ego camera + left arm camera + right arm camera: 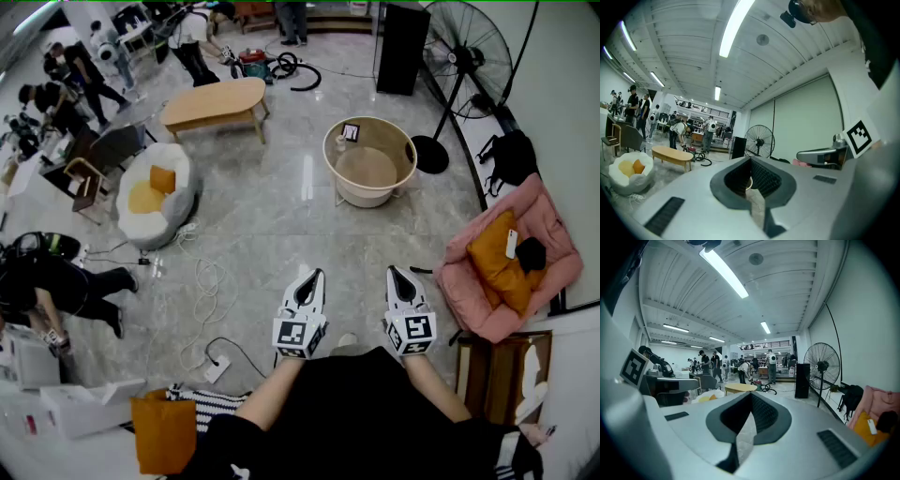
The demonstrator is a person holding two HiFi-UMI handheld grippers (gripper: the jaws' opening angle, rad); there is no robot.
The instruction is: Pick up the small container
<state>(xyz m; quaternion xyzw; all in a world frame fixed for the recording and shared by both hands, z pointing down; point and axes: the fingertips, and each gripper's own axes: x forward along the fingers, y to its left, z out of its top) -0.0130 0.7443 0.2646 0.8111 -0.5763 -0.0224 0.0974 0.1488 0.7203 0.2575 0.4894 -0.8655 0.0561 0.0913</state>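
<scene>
The left gripper (316, 276) and the right gripper (394, 273) are held side by side, each with its jaws fully closed on nothing. Each cube bears a black-and-white square marker (294, 335). The small container (351, 132) sits at the far-left rim of the round tub (408, 155), well ahead across open floor (272, 211).

You get bright light from ceiling tubes (736, 26), with glare on the floor (307, 178). Expect fisheye bending, dark corners, and the left gripper (751, 161) soft up close.
</scene>
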